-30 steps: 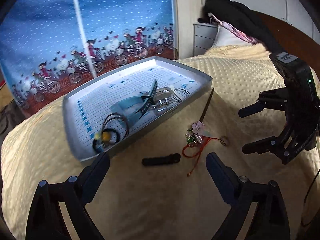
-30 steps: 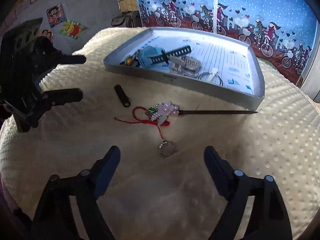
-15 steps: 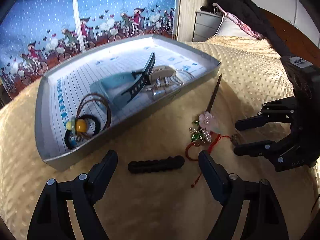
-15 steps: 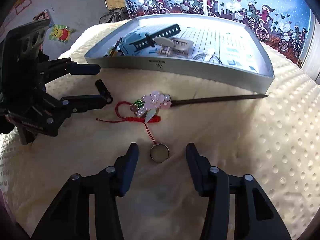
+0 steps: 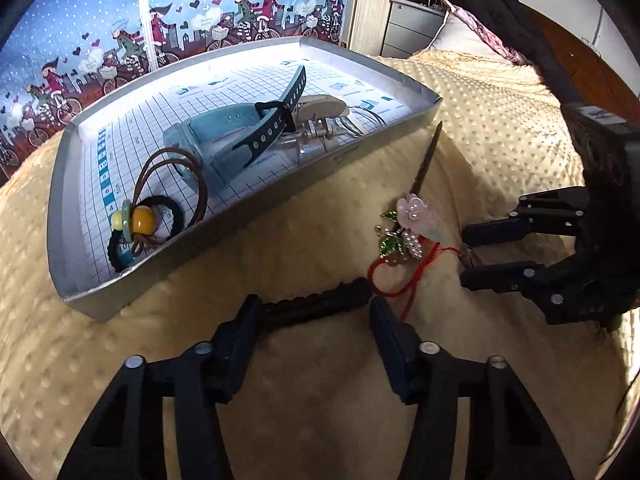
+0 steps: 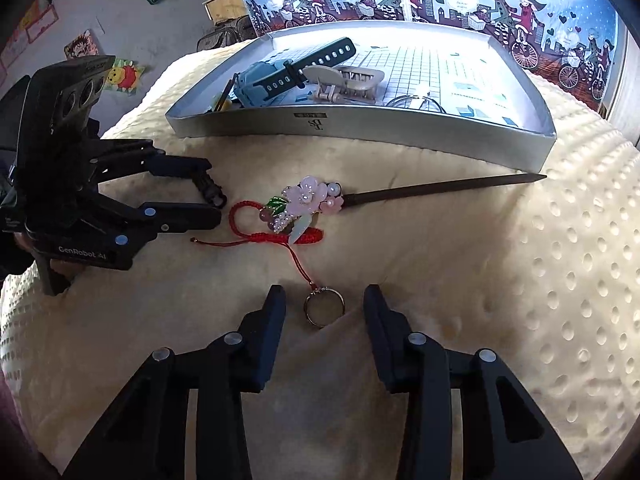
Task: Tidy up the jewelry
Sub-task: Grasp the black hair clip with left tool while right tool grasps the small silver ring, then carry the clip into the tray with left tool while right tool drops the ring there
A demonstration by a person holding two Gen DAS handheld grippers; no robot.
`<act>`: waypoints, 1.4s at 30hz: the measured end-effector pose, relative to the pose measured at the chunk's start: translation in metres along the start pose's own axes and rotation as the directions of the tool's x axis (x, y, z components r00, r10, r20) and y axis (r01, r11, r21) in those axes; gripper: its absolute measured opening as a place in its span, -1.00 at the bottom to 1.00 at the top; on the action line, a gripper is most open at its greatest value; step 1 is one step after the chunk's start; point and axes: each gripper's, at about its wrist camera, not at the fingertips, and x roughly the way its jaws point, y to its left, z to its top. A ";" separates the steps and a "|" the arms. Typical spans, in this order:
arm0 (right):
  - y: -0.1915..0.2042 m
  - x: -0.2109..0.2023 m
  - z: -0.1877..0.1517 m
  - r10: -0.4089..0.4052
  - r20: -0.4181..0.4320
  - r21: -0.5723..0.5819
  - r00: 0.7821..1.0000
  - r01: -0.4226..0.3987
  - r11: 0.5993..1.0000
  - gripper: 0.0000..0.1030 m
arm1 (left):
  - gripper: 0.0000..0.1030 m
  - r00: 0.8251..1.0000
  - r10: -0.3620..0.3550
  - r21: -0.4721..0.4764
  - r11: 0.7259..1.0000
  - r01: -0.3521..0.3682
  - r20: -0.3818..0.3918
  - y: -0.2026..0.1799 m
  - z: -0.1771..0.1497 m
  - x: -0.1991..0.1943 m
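Bedroom scene: cream dotted blanket [image 5: 480,120] on a bed, bicycle-print curtain behind, w/ the silver tray [image 5: 60,184] as landmark.

Left wrist view: the left gripper [image 5: 312,312] had closed in from well back over the last second; its jaws were spread, bracketing the black ridged clip [image 5: 316,306] lying just in front of the tray's near wall, tips at the clip's ends, no squeeze evident. Watch, hair ties & claw clip already lay inside the tray.

Right wrist view: the right gripper [image 6: 324,312] had likewise advanced & narrowed; jaws apart, straddling the metal ring [image 6: 324,309] on its red cord [image 6: 272,236], further from the tray than the flower hairpin [image 6: 312,196]. Judged: both pickups imminent, nothing lifted yet.
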 end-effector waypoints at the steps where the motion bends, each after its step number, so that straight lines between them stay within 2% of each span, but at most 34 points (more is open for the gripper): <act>1: 0.000 0.000 -0.001 0.001 0.001 0.000 1.000 -0.001 1.000 -0.30 | -0.12 1.000 -0.007 -0.008 1.000 0.007 -0.009 0.000 0.000 -0.001; 4: 0.000 0.000 -0.004 0.008 0.007 -0.002 1.000 -0.008 1.000 -0.30 | -0.27 0.999 -0.039 -0.043 0.998 0.038 -0.026 0.002 -0.002 -0.004; 7: 0.000 0.000 -0.004 0.010 0.007 -0.004 1.000 -0.010 1.000 -0.30 | -0.28 0.998 -0.050 -0.040 0.998 0.048 -0.036 -0.001 -0.002 -0.004; 13: 0.005 0.002 -0.003 -0.006 -0.008 -0.028 1.000 0.006 1.000 -0.33 | -0.28 0.997 0.058 0.089 0.995 -0.054 -0.047 -0.017 0.011 0.009; 17: 0.009 0.004 -0.002 -0.001 -0.014 -0.039 1.000 0.001 0.999 -0.57 | -0.30 0.992 0.105 0.192 0.977 -0.090 -0.068 -0.029 0.015 0.016; 19: 0.010 0.003 -0.002 0.006 -0.014 -0.038 1.000 -0.007 0.999 -0.64 | -0.49 0.990 0.119 0.216 0.971 -0.100 -0.076 -0.033 0.013 0.016; 20: 0.011 0.003 -0.002 0.009 -0.014 -0.035 1.000 -0.010 0.999 -0.64 | -0.52 0.989 0.123 0.214 0.971 -0.104 -0.078 -0.033 0.012 0.015; 22: 0.011 0.002 -0.003 0.013 -0.011 -0.028 1.000 -0.013 1.000 -0.64 | -0.73 0.990 0.116 0.192 0.976 -0.098 -0.085 -0.032 0.010 0.013; 25: 0.009 0.000 -0.005 0.020 0.000 -0.010 1.000 -0.020 1.000 -0.64 | -0.91 0.991 0.094 0.113 0.990 -0.083 -0.095 -0.028 0.008 0.009; 29: 0.010 -0.007 -0.010 0.034 0.017 0.009 0.999 -0.034 0.999 -0.65 | -0.92 0.996 0.032 -0.046 0.998 -0.036 -0.080 -0.019 0.003 -0.001; 32: 0.012 -0.014 -0.016 0.071 0.024 0.038 0.997 -0.072 0.997 -0.65 | -0.93 0.996 -0.054 -0.162 0.986 0.042 -0.066 -0.014 -0.008 -0.010; 37: 0.020 -0.020 -0.030 0.105 0.006 0.044 0.994 -0.105 0.993 -0.65 | -0.93 0.995 -0.086 -0.199 0.977 0.077 -0.041 -0.026 -0.033 -0.026; 40: 0.025 -0.027 -0.034 0.109 0.016 0.041 0.994 -0.109 0.993 -0.65 | -0.93 0.996 -0.093 -0.225 0.970 0.094 0.016 -0.024 -0.038 -0.040; 42: 0.029 -0.033 -0.030 0.099 0.041 0.018 0.994 -0.100 0.995 -0.65 | -0.93 0.996 -0.062 -0.228 0.971 0.076 0.070 -0.020 -0.032 -0.050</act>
